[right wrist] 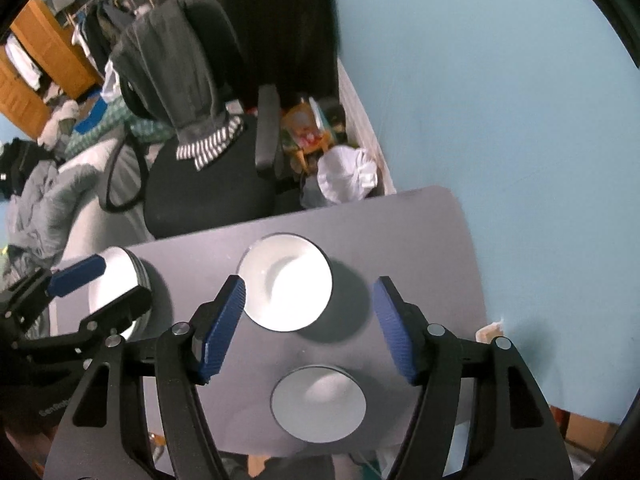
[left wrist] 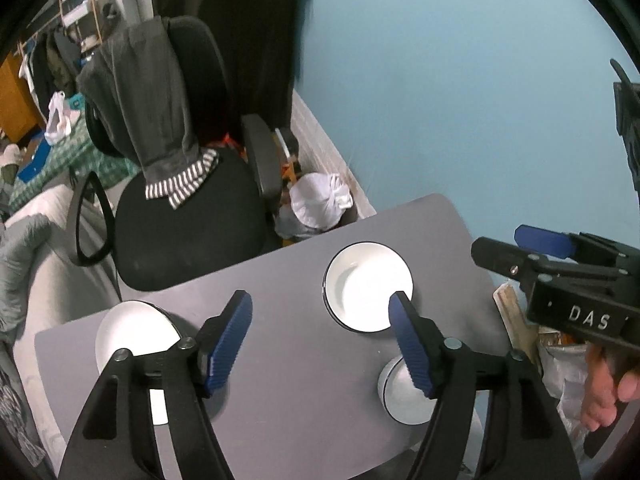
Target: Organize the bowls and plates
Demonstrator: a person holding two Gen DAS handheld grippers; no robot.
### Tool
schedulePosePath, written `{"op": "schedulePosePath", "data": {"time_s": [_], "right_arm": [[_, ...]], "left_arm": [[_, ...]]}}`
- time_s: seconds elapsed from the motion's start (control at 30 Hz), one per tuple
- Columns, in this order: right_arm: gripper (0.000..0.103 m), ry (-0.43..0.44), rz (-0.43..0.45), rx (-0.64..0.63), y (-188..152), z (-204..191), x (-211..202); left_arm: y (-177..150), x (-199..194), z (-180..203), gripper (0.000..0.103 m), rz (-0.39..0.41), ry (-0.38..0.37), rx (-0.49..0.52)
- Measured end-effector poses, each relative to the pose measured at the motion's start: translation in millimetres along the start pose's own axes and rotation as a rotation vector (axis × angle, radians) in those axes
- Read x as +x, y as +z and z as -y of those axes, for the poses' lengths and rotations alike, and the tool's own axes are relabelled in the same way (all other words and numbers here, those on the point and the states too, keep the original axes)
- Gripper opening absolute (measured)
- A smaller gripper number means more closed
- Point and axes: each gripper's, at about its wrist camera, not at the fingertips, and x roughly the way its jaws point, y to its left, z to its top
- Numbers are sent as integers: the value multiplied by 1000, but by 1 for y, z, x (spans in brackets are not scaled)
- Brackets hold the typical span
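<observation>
Hovered over grey tabletop [right wrist: 420,240], nothing picked yet.
Both jaws spread, empty; probably needed lowering onto shallow white round bowl [right wrist: 286,282] next.

Left gripper [left wrist: 320,336] spread wide, nothing held; right gripper [right wrist: 310,322] likewise spread, unladen.

I note the table [right wrist: 420,236] is plain grey. The far bowl [right wrist: 287,282], the near bowl [right wrist: 318,402] and the left bowl [left wrist: 134,330] are white; I see a dark rim line on the far one. Both the left gripper [left wrist: 322,334] and the right gripper [right wrist: 310,326] are black with ribbed blue pads. The wall [right wrist: 500,100] is light blue. The chair [left wrist: 188,220] is black, draped with a grey garment [left wrist: 148,96] ending in black-and-white stripes.
</observation>
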Motion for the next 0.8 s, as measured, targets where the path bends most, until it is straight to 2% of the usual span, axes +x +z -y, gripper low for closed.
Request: {"op": "schedulePosePath", "data": {"time_s": [0.33,0.53,0.8], "right_arm": [[66,-33,81,3,-9,-8,-35],[66,-52,105,29,-15,-2,-52],[66,-77,122,52,-27,6,-66]], "left_arm": [[-4,-34,0,77,52,-34,3],[-5,-52,0,79,94,-78,-38],[-10,-66,18,80,102,-98,19]]}}
